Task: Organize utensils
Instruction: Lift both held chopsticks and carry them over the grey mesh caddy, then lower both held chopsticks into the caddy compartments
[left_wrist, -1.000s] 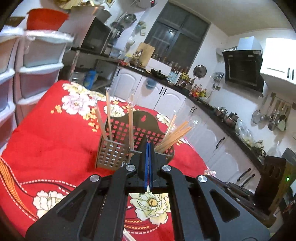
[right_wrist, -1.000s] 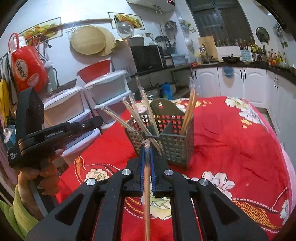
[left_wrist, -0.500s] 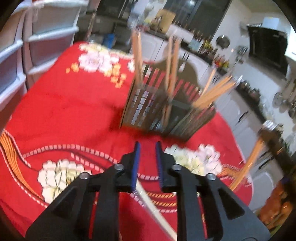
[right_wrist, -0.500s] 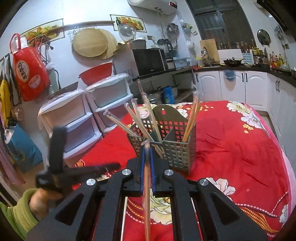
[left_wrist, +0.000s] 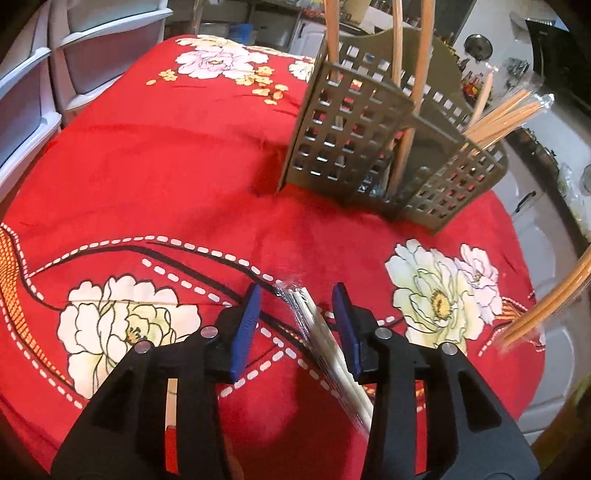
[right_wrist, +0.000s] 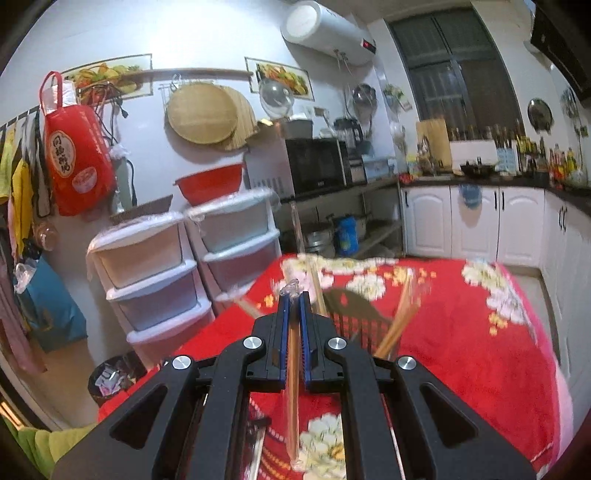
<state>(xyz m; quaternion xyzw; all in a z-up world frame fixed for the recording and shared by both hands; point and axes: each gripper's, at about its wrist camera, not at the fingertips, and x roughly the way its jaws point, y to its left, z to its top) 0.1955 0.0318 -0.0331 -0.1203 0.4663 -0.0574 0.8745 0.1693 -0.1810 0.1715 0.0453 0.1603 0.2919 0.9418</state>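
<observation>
Closest to you, your left gripper (left_wrist: 295, 328) stands spread wide just above the red tablecloth (left_wrist: 155, 155), with a wrapped pair of pale chopsticks (left_wrist: 332, 350) lying on the cloth between its jaws, nearer the right one. Nothing is pinched there yet. Your right gripper (right_wrist: 294, 314) is pressed together on a wrapped pair of brown chopsticks (right_wrist: 293, 373), the plastic tip poking out past the fingertips.

Beyond the pale pair, further across the cloth, sits the grey lattice utensil holder (left_wrist: 354, 133); it has at least two compartments, and both already hold upright chopsticks.

What could go wrong: the pale pair lies at a slant to your left jaws, so closing now may catch only the slippery wrapper or one stick and let the bundle twist or slide off the cloth. The holder looks light, and the sticks in it lean outward; bringing the brown pair in at an angle could knock them or tip the holder.

Count: two grippers, one holder, one pale wrapped pair on the cloth, one brown pair in your right gripper. In the holder's left compartment you can see three sticks; in the right a fanned bundle, too overlapped to count.
</observation>
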